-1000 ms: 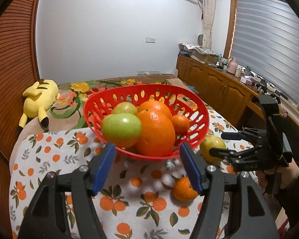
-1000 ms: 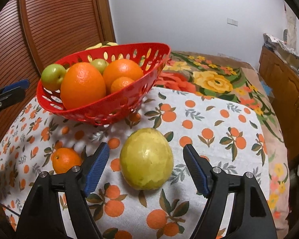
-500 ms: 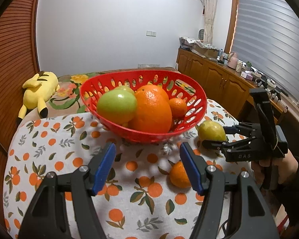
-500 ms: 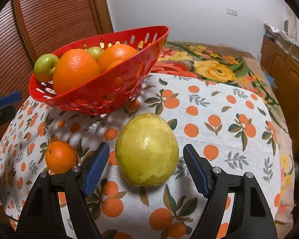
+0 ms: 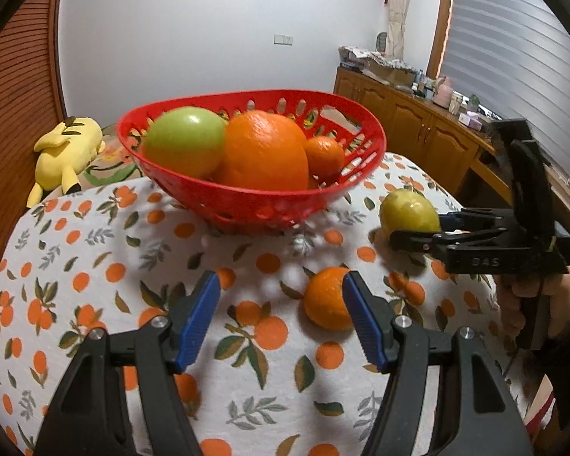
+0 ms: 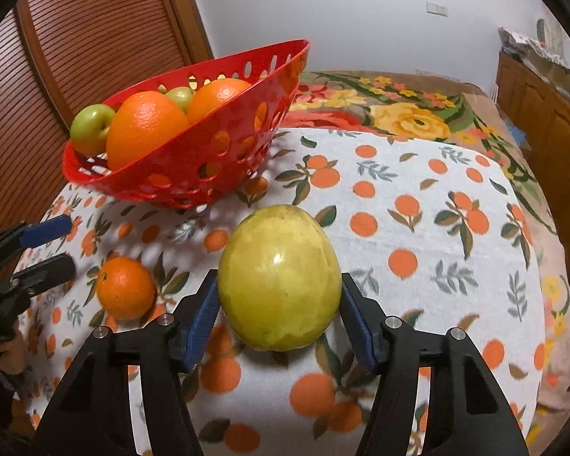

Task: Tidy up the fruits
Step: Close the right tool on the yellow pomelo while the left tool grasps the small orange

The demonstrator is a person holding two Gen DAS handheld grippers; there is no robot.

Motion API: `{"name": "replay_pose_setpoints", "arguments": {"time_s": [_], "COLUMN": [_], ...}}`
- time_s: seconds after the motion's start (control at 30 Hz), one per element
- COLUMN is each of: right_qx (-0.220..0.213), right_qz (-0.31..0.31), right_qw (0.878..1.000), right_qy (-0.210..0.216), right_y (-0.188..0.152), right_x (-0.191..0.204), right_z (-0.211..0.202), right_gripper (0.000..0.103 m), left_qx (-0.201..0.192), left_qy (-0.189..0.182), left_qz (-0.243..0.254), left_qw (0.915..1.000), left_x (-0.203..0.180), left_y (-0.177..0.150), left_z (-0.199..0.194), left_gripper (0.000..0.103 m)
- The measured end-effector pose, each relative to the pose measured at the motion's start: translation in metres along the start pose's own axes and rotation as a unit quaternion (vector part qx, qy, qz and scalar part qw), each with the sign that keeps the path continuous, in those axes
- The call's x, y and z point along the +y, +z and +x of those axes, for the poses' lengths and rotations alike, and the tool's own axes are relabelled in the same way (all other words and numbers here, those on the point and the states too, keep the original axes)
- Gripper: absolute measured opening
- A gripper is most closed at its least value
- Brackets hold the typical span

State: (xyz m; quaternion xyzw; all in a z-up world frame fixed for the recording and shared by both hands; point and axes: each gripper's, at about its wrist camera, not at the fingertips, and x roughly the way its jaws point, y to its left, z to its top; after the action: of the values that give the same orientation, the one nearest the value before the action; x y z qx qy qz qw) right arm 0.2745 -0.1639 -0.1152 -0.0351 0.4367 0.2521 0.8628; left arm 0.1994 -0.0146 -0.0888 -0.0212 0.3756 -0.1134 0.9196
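A red basket (image 5: 247, 205) (image 6: 209, 163) stands on the orange-print tablecloth (image 5: 95, 266), holding a green apple (image 5: 184, 140), big oranges (image 5: 264, 152) and a small one. In the right wrist view a large yellow-green fruit (image 6: 279, 277) (image 5: 408, 211) sits between the blue pads of my right gripper (image 6: 279, 319) (image 5: 418, 228). Its jaws are closing and both pads touch the fruit's sides. My left gripper (image 5: 281, 319) (image 6: 64, 245) hangs open low over the cloth. A small orange (image 5: 328, 298) (image 6: 125, 288) lies just ahead of it, against the inner side of its right finger.
A yellow plush toy (image 5: 66, 152) lies behind the basket at the left. Wooden cabinets (image 5: 418, 125) run along the right wall, and a slatted wooden door (image 6: 76, 57) stands on the left. A floral blanket (image 6: 399, 114) covers the far end. A person's hand (image 5: 532, 296) grips the right gripper's handle.
My left gripper sank toward the cloth, so the small orange now lies by its right finger. The right jaws closed in until the pads met the yellow-green fruit.
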Motion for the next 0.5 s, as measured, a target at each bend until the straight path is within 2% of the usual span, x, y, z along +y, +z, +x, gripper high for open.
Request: {"name": "replay_pose_setpoints", "arguments": {"time_s": [0.23, 0.5], "right_qx": [-0.025, -0.038], "right_qz": [-0.006, -0.001], "right_qw": [1.0, 0.999], "right_qy": [-0.007, -0.01], "right_y": [-0.024, -0.04], "right_x": [0.013, 0.018], "right_z": [-0.028, -0.036], "right_gripper": [0.062, 0.062], "left_qx": [0.01, 0.021], "left_qy": [0.0, 0.001], "left_qz": [0.009, 0.026], "left_qw": [0.9999, 0.9994], "left_x": [-0.015, -0.029], "left_y": [-0.005, -0.004], "left_z": [0.008, 0.014], "left_gripper": [0.067, 0.067]}}
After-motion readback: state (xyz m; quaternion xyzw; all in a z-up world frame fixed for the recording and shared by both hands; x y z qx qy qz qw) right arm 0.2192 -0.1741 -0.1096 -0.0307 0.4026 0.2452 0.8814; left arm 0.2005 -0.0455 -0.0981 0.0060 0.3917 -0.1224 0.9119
